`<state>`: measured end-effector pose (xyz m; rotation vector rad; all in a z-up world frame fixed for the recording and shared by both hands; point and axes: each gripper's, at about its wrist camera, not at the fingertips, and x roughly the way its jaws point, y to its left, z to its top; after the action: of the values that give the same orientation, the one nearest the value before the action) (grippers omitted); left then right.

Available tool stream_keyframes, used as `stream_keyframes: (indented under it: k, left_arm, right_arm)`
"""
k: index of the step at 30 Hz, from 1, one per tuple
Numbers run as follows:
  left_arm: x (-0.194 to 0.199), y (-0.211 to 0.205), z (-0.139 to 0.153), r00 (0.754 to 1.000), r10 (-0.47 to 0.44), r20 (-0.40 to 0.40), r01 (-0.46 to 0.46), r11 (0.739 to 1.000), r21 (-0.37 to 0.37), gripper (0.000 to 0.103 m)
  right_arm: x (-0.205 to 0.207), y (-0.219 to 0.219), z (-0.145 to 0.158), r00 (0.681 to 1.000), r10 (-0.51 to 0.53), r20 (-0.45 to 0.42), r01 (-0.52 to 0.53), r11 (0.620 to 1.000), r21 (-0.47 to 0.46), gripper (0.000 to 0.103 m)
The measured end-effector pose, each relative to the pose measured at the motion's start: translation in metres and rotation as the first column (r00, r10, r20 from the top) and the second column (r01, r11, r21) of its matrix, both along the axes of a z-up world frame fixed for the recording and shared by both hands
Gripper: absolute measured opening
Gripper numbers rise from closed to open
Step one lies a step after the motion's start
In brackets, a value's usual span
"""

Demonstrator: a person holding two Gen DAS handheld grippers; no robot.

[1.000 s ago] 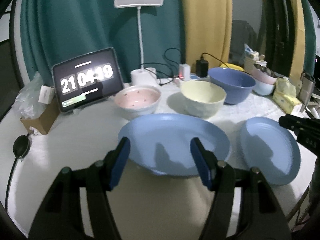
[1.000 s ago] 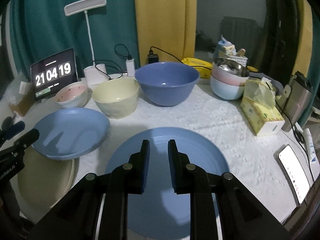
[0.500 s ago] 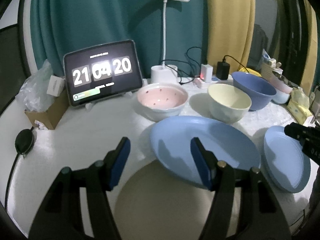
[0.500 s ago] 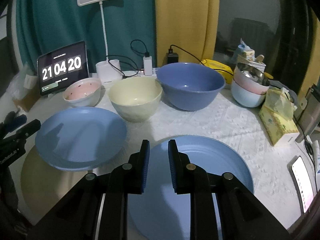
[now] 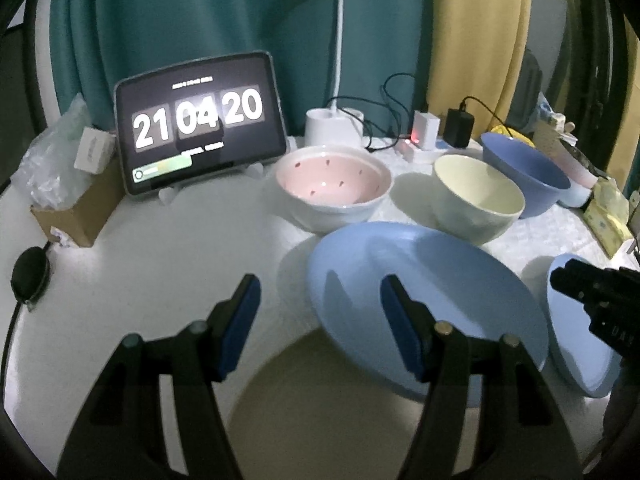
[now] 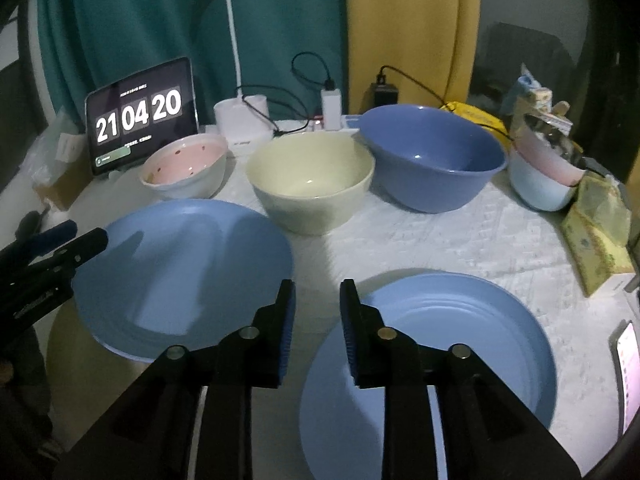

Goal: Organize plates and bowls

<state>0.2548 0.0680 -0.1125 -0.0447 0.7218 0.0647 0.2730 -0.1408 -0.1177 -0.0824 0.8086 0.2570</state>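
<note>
Left gripper (image 5: 316, 320) noted nearest, fingers spread wide, nothing between the pads; poised above a beige plate (image 5: 320, 412) and the near edge of a large light-blue plate (image 5: 440, 300). Right gripper (image 6: 316, 320) noted low over the table, jaws opening, gap narrow, nothing pinched; its right finger (image 6: 352, 336) seen over the rim of a second light-blue plate (image 6: 460, 360).

Large light-blue plate observed partly overlapping the beige plate, lying just left of the second light-blue plate, the two blue plates apart. White textured table cover (image 6: 460, 240) found beneath the dishes. Phone (image 6: 628, 364) with lit screen recorded at the table's right edge, yellow tissue pack (image 6: 596, 240) beyond it.

Behind the plates, three bowls recorded in a row, each upright: pink-lined bowl (image 5: 332, 184) at left, cream bowl (image 6: 312, 180) in the middle, dark-blue bowl (image 6: 432, 156) at right, close together. Stack of pale bowls (image 6: 540, 176) noted farther right.

At the rear: tablet (image 5: 200, 120) showing a clock, propped upright; white desk lamp (image 6: 240, 116); chargers and cables; cardboard box (image 5: 76, 216) at far left. Teal and yellow curtains hung behind.
</note>
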Motion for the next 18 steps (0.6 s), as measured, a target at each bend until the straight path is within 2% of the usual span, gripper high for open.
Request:
stream_keyframes:
  k: [8, 18]
  left_arm:
    - [0.013, 0.006, -0.011, 0.999, 0.001, -0.053, -0.003, 0.999, -0.035, 0.064]
    - [0.019, 0.001, -0.017, 0.995, -0.032, -0.093, 0.028, 0.999, -0.042, 0.063]
  right_arm:
    - [0.018, 0.008, -0.012, 0.998, 0.023, -0.057, -0.021, 0.999, 0.035, 0.031]
    - [0.032, 0.018, -0.031, 0.987, 0.048, -0.156, -0.034, 0.995, 0.092, 0.031]
